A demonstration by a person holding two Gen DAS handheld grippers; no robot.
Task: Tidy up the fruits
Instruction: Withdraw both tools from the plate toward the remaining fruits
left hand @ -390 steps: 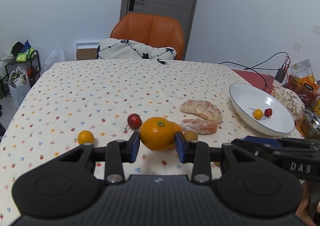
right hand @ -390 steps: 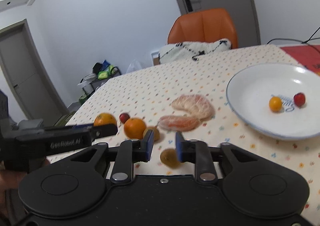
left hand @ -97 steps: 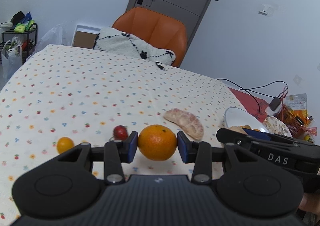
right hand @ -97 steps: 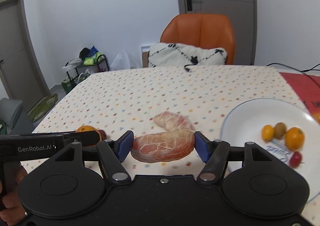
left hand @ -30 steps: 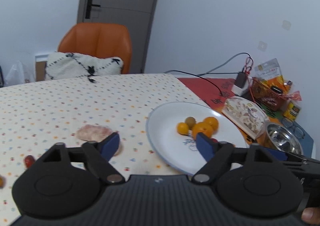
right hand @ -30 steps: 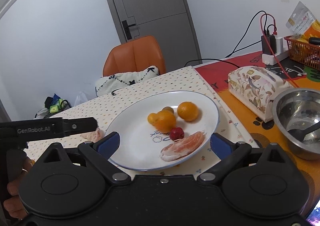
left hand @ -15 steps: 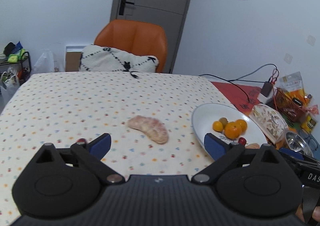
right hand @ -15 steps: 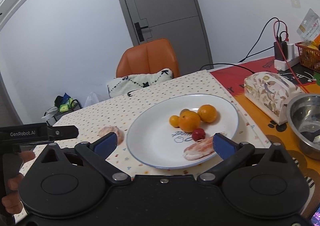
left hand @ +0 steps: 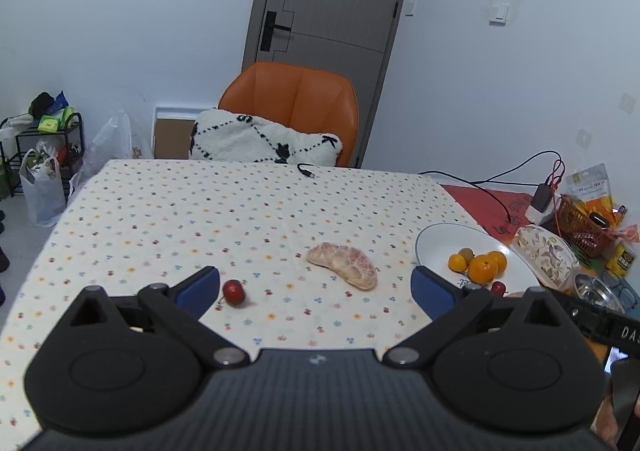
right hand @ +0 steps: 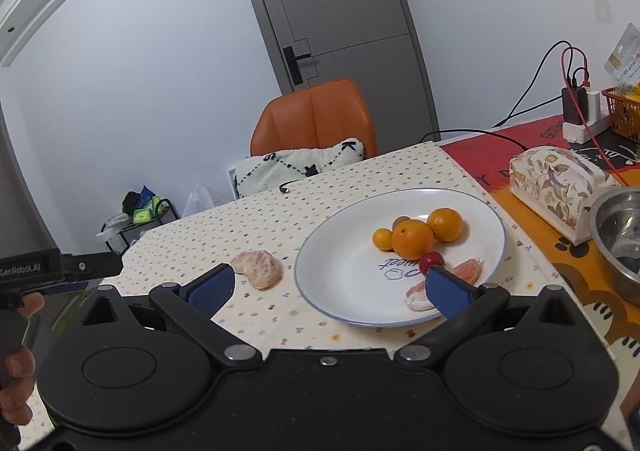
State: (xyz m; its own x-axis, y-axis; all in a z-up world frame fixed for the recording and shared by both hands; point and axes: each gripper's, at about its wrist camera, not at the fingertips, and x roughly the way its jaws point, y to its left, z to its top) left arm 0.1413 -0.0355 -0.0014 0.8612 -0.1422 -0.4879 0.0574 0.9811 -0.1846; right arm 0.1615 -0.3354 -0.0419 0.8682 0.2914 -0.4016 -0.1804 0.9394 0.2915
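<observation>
A white plate (right hand: pixel 352 283) holds several small oranges (right hand: pixel 413 239), a red fruit (right hand: pixel 431 260) and a peeled citrus piece (right hand: pixel 466 271); it also shows in the left wrist view (left hand: pixel 434 241). A second peeled citrus piece (left hand: pixel 344 264) lies on the dotted tablecloth left of the plate, also in the right wrist view (right hand: pixel 258 269). A small red fruit (left hand: pixel 233 292) lies by my left finger. My left gripper (left hand: pixel 314 287) is open and empty above the cloth. My right gripper (right hand: pixel 328 287) is open and empty over the plate's near rim.
An orange chair (left hand: pixel 290 99) with a white cushion (left hand: pixel 264 141) stands at the table's far edge. Right of the plate are a floral box (right hand: pixel 556 187), a steel bowl (right hand: pixel 618 227), cables and a red basket (left hand: pixel 580 223). A rack with bags (left hand: pixel 40 155) stands far left.
Both grippers have pulled back and turned left, away from the plate. The left view now shows the peeled piece and the red fruit nearer its middle. Both stay open and empty.
</observation>
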